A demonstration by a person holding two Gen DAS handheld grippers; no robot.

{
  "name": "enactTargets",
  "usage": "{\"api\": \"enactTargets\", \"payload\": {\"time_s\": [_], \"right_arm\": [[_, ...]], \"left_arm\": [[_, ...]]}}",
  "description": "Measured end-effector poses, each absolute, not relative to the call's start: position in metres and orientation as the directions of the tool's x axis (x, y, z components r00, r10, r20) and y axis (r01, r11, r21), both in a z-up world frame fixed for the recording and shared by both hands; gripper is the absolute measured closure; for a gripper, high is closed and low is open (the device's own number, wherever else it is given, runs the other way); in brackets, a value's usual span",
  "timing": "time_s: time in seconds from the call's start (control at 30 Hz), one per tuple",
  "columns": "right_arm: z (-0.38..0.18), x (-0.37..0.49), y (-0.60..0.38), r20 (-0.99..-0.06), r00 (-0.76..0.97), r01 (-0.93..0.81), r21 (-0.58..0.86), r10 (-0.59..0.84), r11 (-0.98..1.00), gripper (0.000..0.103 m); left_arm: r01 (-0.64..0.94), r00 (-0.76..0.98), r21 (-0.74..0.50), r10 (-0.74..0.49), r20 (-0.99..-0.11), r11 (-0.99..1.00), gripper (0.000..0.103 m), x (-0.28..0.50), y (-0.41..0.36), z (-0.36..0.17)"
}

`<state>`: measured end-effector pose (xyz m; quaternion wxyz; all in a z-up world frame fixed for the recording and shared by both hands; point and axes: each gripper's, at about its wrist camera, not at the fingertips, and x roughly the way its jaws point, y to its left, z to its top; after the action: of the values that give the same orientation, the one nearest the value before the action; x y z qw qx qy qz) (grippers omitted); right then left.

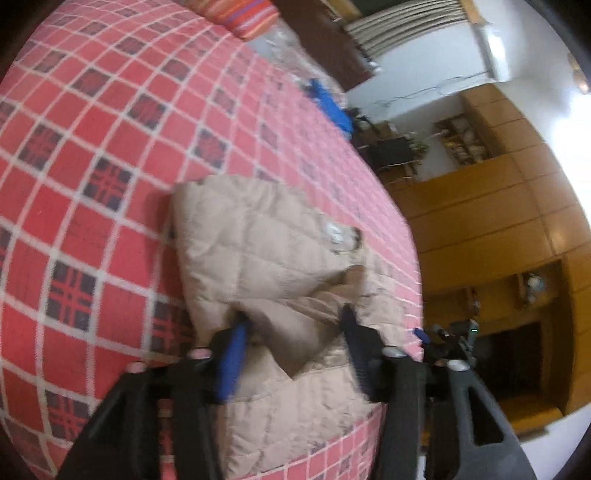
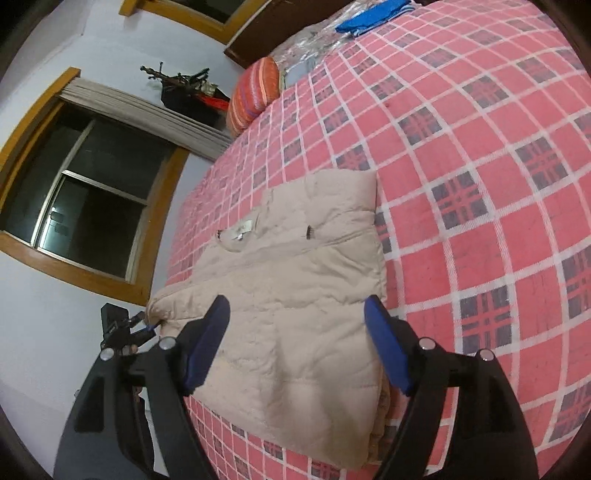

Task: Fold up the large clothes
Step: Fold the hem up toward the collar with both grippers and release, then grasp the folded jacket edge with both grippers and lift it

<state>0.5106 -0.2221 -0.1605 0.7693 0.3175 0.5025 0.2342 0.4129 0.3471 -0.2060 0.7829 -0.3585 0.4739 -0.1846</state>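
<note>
A beige quilted jacket [image 1: 266, 251] lies folded on the red plaid bed [image 1: 92, 147], near the bed's edge. My left gripper [image 1: 293, 319] is open at the jacket's near end, and a raised fold of fabric sits between its blue fingertips [image 1: 236, 339]. This view is blurred. In the right wrist view the jacket [image 2: 295, 266] lies flat with its label facing up. My right gripper [image 2: 295, 314] hovers open over the jacket's near part with nothing held. The left gripper [image 2: 147, 326] shows there at the jacket's left corner, and the right gripper [image 1: 421, 334] shows beyond the bed edge.
A striped orange pillow [image 2: 253, 92] and a blue cloth [image 2: 369, 18] lie at the far end of the bed, beside clear plastic bags [image 2: 314, 40]. A window [image 2: 85, 199] is on one side and wooden cabinets [image 1: 498, 221] are on the other.
</note>
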Motion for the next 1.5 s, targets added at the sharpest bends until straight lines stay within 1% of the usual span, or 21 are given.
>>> {"api": "enactTargets", "payload": {"time_s": [0.03,0.1,0.17,0.2,0.27,0.4,0.47,0.5,0.53,0.57,0.6,0.63,0.67,0.7,0.73,0.77,0.83,1.0,1.17,1.33,1.5], "right_arm": [[-0.161,0.509,-0.224,-0.634,0.395,-0.046,0.709,0.665,0.704,0.028],[-0.164,0.507,-0.226,-0.639,0.397,-0.047,0.703,0.659,0.710,0.028],[-0.169,0.507,-0.226,-0.655,0.396,-0.051,0.685,0.644,0.727,0.028],[-0.172,0.507,-0.226,-0.665,0.396,-0.055,0.671,0.633,0.739,0.028],[-0.177,0.510,-0.225,-0.673,0.392,-0.054,0.663,0.627,0.746,0.028],[-0.191,0.520,-0.222,-0.683,0.391,-0.054,0.652,0.617,0.756,0.028],[-0.196,0.524,-0.218,-0.681,0.387,-0.056,0.655,0.621,0.753,0.028],[-0.199,0.527,-0.215,-0.682,0.382,-0.059,0.655,0.623,0.753,0.030],[-0.203,0.529,-0.212,-0.687,0.378,-0.064,0.650,0.621,0.758,0.038],[-0.205,0.530,-0.208,-0.682,0.372,-0.076,0.654,0.629,0.753,0.043],[-0.206,0.532,-0.204,-0.680,0.369,-0.085,0.654,0.634,0.751,0.058],[-0.206,0.530,-0.202,-0.688,0.379,-0.092,0.637,0.618,0.765,0.070],[-0.205,0.528,-0.200,-0.696,0.387,-0.100,0.620,0.605,0.778,0.075],[-0.204,0.526,-0.200,-0.700,0.396,-0.105,0.608,0.594,0.787,0.083],[-0.201,0.523,-0.200,-0.698,0.407,-0.107,0.603,0.589,0.790,0.086],[-0.197,0.520,-0.201,-0.695,0.420,-0.114,0.598,0.584,0.793,0.088],[-0.185,0.510,-0.200,-0.685,0.453,-0.133,0.581,0.571,0.803,0.091],[-0.150,0.489,-0.195,-0.662,0.526,-0.187,0.521,0.533,0.833,0.092],[-0.110,0.477,-0.187,-0.617,0.608,-0.240,0.457,0.500,0.856,0.093],[-0.064,0.493,-0.186,-0.538,0.706,-0.264,0.404,0.461,0.876,0.093],[-0.041,0.547,-0.180,-0.520,0.742,-0.255,0.365,0.423,0.896,0.093]], "left_arm": [[-0.046,0.512,-0.749,-0.628,-0.586,0.661,0.020,0.413,0.352,-0.205],[-0.060,0.527,-0.776,-0.640,-0.558,0.627,0.020,0.414,0.359,-0.211],[-0.066,0.523,-0.724,-0.594,-0.611,0.686,0.020,0.414,0.355,-0.214],[-0.064,0.509,-0.655,-0.540,-0.671,0.753,0.020,0.414,0.348,-0.218],[-0.053,0.474,-0.595,-0.504,-0.722,0.802,0.020,0.414,0.338,-0.229],[-0.042,0.460,-0.534,-0.458,-0.761,0.845,0.020,0.413,0.330,-0.243],[-0.034,0.471,-0.523,-0.448,-0.760,0.852,0.021,0.414,0.328,-0.244],[-0.033,0.481,-0.519,-0.441,-0.758,0.854,0.022,0.414,0.327,-0.244],[-0.035,0.491,-0.518,-0.437,-0.754,0.855,0.023,0.414,0.327,-0.243],[-0.034,0.491,-0.526,-0.444,-0.750,0.850,0.035,0.414,0.327,-0.244],[-0.035,0.485,-0.528,-0.448,-0.751,0.848,0.047,0.416,0.326,-0.244],[-0.038,0.480,-0.515,-0.437,-0.761,0.856,0.071,0.416,0.324,-0.245],[-0.033,0.483,-0.500,-0.424,-0.766,0.865,0.077,0.415,0.323,-0.245],[-0.029,0.489,-0.492,-0.417,-0.766,0.870,0.080,0.414,0.322,-0.245],[-0.025,0.501,-0.481,-0.405,-0.765,0.876,0.087,0.412,0.320,-0.243],[-0.022,0.510,-0.478,-0.401,-0.761,0.878,0.090,0.410,0.320,-0.241],[-0.003,0.545,-0.465,-0.388,-0.743,0.886,0.092,0.403,0.316,-0.230],[0.080,0.626,-0.415,-0.370,-0.686,0.906,0.095,0.380,0.301,-0.196],[0.162,0.709,-0.397,-0.386,-0.590,0.903,0.095,0.361,0.297,-0.147],[0.196,0.765,-0.365,-0.375,-0.524,0.910,0.095,0.379,0.302,-0.100],[0.183,0.776,-0.353,-0.355,-0.521,0.917,0.095,0.432,0.309,-0.075]]}}
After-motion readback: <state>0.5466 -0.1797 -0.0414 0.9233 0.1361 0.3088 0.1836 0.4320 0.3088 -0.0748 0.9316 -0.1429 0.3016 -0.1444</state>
